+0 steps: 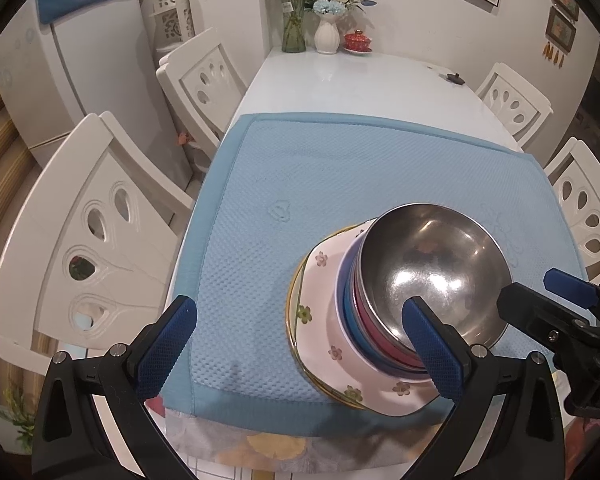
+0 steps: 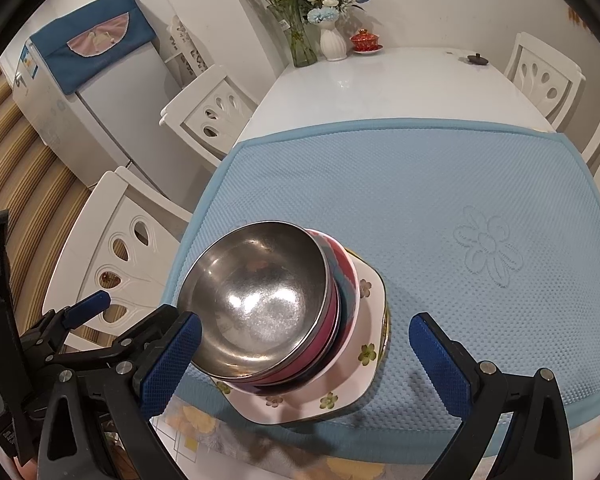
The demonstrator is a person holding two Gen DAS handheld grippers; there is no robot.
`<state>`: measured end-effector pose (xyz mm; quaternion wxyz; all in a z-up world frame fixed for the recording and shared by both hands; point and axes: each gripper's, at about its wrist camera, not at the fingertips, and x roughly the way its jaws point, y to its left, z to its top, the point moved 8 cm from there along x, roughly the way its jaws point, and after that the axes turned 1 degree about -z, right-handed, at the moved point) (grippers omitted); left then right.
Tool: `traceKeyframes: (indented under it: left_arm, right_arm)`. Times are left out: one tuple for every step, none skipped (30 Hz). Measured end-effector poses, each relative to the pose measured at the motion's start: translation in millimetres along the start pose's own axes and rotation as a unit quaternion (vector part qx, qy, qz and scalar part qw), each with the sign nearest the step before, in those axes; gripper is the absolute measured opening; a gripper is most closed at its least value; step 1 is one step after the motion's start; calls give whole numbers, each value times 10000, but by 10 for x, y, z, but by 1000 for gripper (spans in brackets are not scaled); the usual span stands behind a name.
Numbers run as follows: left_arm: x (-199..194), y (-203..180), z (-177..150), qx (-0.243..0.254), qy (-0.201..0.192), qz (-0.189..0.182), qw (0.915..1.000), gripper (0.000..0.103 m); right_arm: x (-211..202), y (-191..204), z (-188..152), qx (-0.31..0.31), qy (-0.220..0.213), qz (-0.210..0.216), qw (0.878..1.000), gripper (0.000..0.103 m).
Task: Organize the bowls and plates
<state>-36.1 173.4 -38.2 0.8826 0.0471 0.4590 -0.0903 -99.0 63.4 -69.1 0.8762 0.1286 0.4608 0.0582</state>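
A steel bowl (image 1: 432,272) sits on top of nested pink and blue bowls (image 1: 350,304), which stand on a white flowered square plate (image 1: 320,304) over a gold-rimmed plate, all on a blue mat (image 1: 260,216). My left gripper (image 1: 304,344) is open and empty above the mat, left of the stack, with its right finger over the bowl's near rim. In the right wrist view the steel bowl (image 2: 256,300) and flowered plate (image 2: 364,352) lie between the fingers of my open, empty right gripper (image 2: 304,364). The right gripper also shows in the left wrist view (image 1: 540,300).
White table (image 1: 360,84) with white chairs (image 1: 96,240) on both sides. At the far end stand a glass vase (image 1: 293,20), a white vase (image 1: 326,34), a red lidded cup (image 1: 357,42) and a small dark lid (image 1: 455,78). A fridge (image 2: 84,92) stands left.
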Motion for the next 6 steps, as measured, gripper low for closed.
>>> traceKeyframes:
  left_arm:
    - [1, 7, 12, 14, -26, 7, 10000, 102]
    - [-13, -1, 9, 30, -50, 13, 10000, 102]
    - [-20, -4, 14, 41, -71, 7, 10000, 102]
    - [-27, -6, 21, 30, -82, -15, 10000, 102]
    - [-29, -3, 27, 4, -79, -45, 10000, 102]
    - [-37, 4, 39, -39, -92, -74, 9999, 102]
  right_arm:
    - [3, -1, 0, 6, 1, -5, 10000, 103]
    - [4, 1, 1, 16, -4, -4, 10000, 103]
    - [6, 0, 5, 26, -7, -1, 10000, 103]
    - [4, -3, 9, 35, -13, 8, 10000, 103]
    - [-3, -2, 13, 51, -37, 28, 10000, 103]
    - [-11, 0, 18, 64, -65, 45, 9999, 103]
